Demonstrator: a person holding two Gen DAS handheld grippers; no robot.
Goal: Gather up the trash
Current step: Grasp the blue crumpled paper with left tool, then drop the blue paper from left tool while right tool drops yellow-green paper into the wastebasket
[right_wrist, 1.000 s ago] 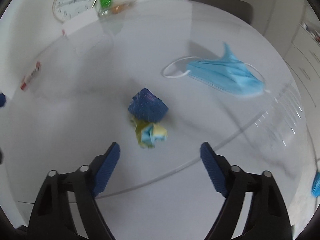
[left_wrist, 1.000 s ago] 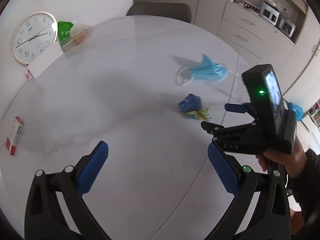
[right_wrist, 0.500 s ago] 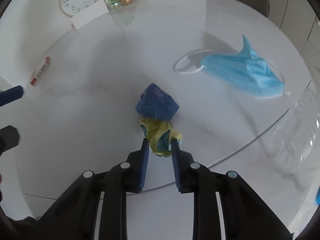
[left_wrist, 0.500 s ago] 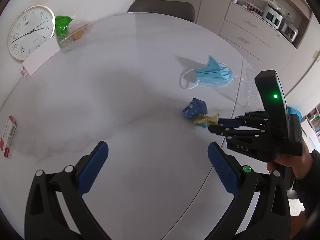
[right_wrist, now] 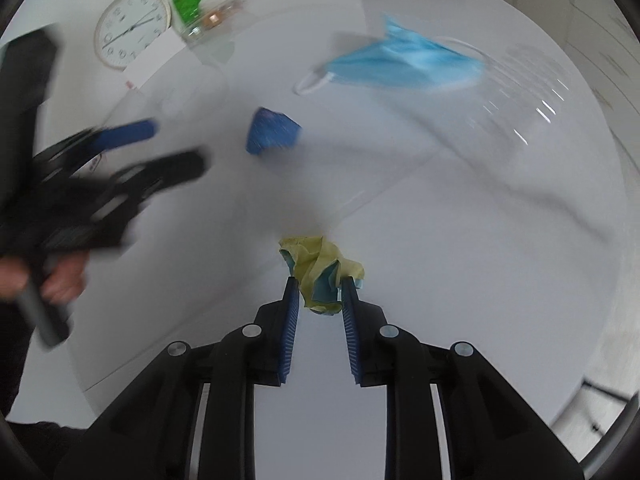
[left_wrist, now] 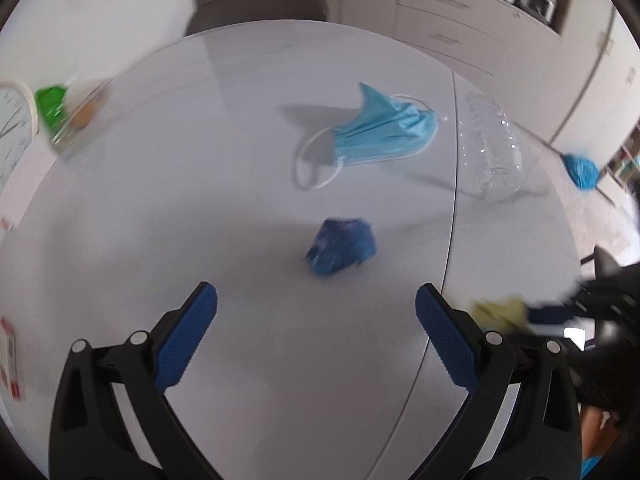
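My right gripper is shut on a crumpled yellow and blue wrapper and holds it above the near part of the round white table. The wrapper also shows in the left wrist view, at the right gripper's tip. A crumpled dark blue wad lies on the table ahead of my open, empty left gripper; it also shows in the right wrist view. A blue face mask lies farther back. A clear plastic bottle lies to the right of it.
A wall clock lies at the far left of the table beside a green and clear packet. A small red and white box sits at the left edge. A chair stands behind the table. Cabinets stand beyond.
My right gripper has lifted the yellow wrapper off the table and pulled it back to the right, away from the dark blue wad. My left gripper has moved toward the wad.
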